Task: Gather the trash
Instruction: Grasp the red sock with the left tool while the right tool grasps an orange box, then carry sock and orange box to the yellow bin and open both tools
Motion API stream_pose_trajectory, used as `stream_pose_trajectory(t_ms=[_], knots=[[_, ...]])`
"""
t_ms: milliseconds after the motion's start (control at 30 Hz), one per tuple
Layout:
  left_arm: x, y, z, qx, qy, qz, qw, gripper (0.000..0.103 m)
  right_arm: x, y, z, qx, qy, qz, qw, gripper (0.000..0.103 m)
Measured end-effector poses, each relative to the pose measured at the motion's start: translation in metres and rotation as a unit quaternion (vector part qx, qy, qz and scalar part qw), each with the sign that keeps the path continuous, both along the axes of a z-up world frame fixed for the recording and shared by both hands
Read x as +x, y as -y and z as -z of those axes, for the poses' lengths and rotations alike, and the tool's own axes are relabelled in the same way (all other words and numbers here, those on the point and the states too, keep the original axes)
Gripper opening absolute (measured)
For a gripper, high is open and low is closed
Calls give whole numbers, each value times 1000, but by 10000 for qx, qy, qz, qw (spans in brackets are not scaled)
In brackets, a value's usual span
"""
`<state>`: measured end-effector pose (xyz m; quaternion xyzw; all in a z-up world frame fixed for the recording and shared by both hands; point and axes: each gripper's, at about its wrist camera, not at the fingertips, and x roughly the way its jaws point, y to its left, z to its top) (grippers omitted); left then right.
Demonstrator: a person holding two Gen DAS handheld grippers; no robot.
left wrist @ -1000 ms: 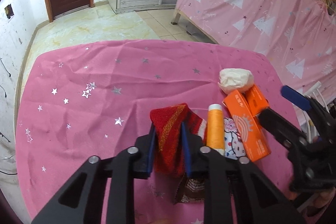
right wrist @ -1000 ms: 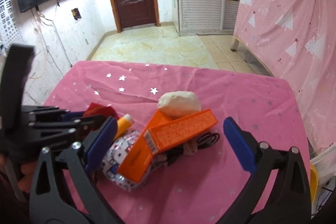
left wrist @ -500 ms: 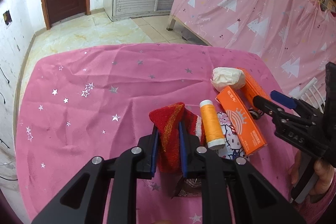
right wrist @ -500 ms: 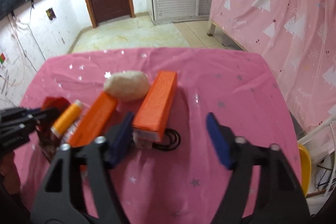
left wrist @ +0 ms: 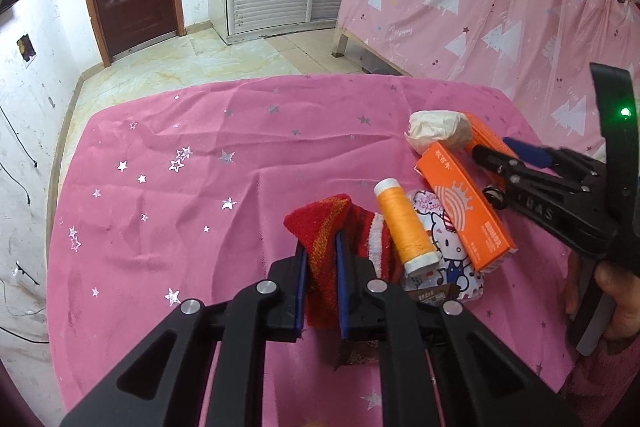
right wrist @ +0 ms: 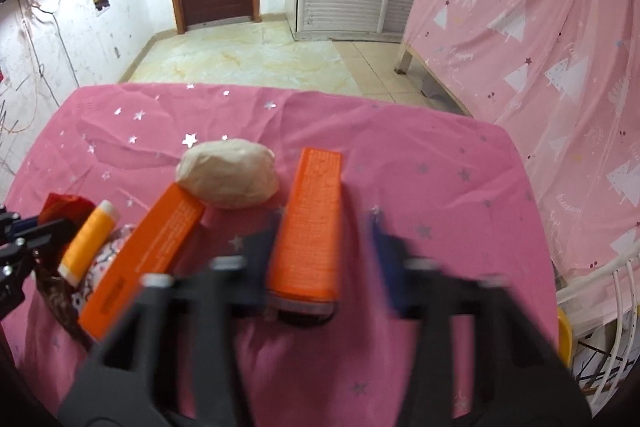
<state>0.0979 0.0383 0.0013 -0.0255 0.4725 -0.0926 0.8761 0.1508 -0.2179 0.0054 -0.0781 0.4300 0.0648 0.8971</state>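
Left wrist view: your left hand-held gripper (left wrist: pixel 321 283) is clamped on the red knitted cloth with a gold stripe and white trim (left wrist: pixel 326 227), fingers pressed flat against it on both sides, near the middle of the surface with the pink star-print cloth (left wrist: pixel 192 155). Just right of it lies the orange thread spool with white ends (left wrist: pixel 405 227), resting on a Hello Kitty printed pouch (left wrist: pixel 448 251). Right again is the near orange cardboard box with a sun logo (left wrist: pixel 464 207), and at its far end the crumpled off-white paper wad (left wrist: pixel 438 127). Your right hand-held gripper (left wrist: pixel 508 155) comes in from the right, over a second orange box that is mostly hidden behind it.

Right wrist view: blurred by motion. Your right hand-held gripper (right wrist: pixel 320 259) has its fingers apart, straddling the near end of the second orange cardboard box (right wrist: pixel 314 219); the left finger looks close to the box, the right one stands off it. The paper wad (right wrist: pixel 228 179) sits far-left of that box, touching the first box (right wrist: pixel 144 255).

Step, as I judge it: left has its item, right is closing in on the box. Next move calls for squeezing squarely on the box's long sides, then lifting both to whatever bin is used; none is in view.
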Motion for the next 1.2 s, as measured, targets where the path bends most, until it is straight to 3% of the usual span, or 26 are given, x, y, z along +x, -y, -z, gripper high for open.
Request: stream_pose_trajectory(t_ms=[200,600,867,1200], knots=[[1,-14,-10,-193,-30,-126,9997,4,-6,13,-8,282,190,167,9993,22],[-11,-15,-64,-9,452,-311,9985,4,-30,49,-33,509,573,316,9966,22],[-15,40,-100,10,750,77,9972,4,-48,91,-42,685,762,545,9932,22],[-18,122,-108,84,775,594,9952,4,-72,160,-40,905,904,992,9868,22]])
